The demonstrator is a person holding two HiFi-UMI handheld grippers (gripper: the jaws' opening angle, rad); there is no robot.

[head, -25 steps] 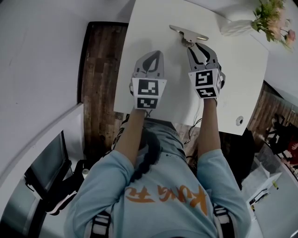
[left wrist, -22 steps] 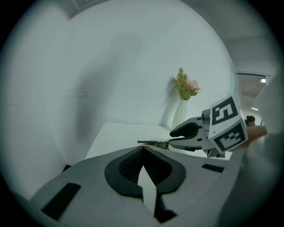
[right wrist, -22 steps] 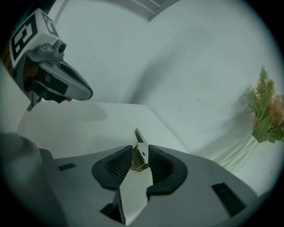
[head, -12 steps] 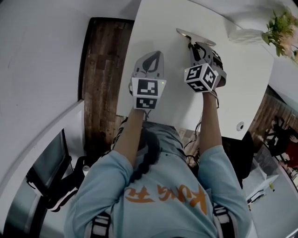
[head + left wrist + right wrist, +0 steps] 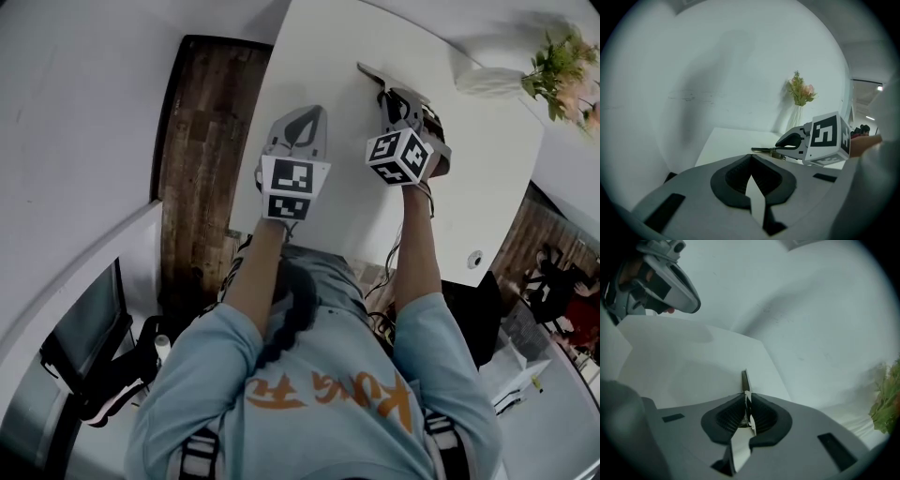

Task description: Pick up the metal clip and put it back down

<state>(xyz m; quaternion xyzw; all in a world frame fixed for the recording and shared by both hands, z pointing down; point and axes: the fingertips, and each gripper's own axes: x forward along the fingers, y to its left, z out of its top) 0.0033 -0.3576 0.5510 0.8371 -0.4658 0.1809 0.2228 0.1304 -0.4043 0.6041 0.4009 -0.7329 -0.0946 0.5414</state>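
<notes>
A white table (image 5: 319,56) fills the upper middle of the head view and runs toward the right. A thin metal clip (image 5: 373,73) is at its top centre; contact with the surface is unclear. A vase of flowers (image 5: 487,80) stands upper right. A small round fitting (image 5: 475,260) sits by the lower right edge.

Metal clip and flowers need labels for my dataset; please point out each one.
metal clip (image 5: 745,380), right gripper view, on its free end, which points away from the camera.
flowers (image 5: 800,91), left gripper view, on the blooms at the top.
</notes>
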